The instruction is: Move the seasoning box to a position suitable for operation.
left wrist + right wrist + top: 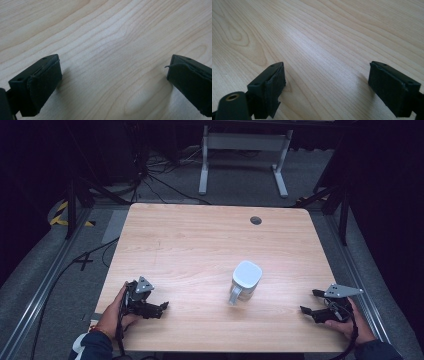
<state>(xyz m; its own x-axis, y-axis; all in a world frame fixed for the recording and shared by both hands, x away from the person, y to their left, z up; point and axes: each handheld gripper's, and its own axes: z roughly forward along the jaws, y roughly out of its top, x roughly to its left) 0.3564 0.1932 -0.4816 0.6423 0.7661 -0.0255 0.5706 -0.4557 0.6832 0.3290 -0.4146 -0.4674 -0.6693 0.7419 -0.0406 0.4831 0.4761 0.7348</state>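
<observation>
Table, light wood grain, rounded corners, round grommet hole near far edge right of centre; stood on grey carpeted floor with black cables trailing at left. White desk frame beyond far edge, two legs on floor.

Mug, white to pale grey, handle turned toward near side, stood upright on table right of centre, between both grippers and well apart from each.

Left gripper, black, grey three-cornered plate on top, held in left hand at near left of table, pointed right toward mug. Jaws spread wide, nothing between them; in left gripper view only bare wood grain lay between black pads.

Right gripper, black, grey plate on top, held in right hand at near right corner, pointed left toward mug. Jaws likewise spread wide and empty; right gripper view gave bare tabletop between pads.
</observation>
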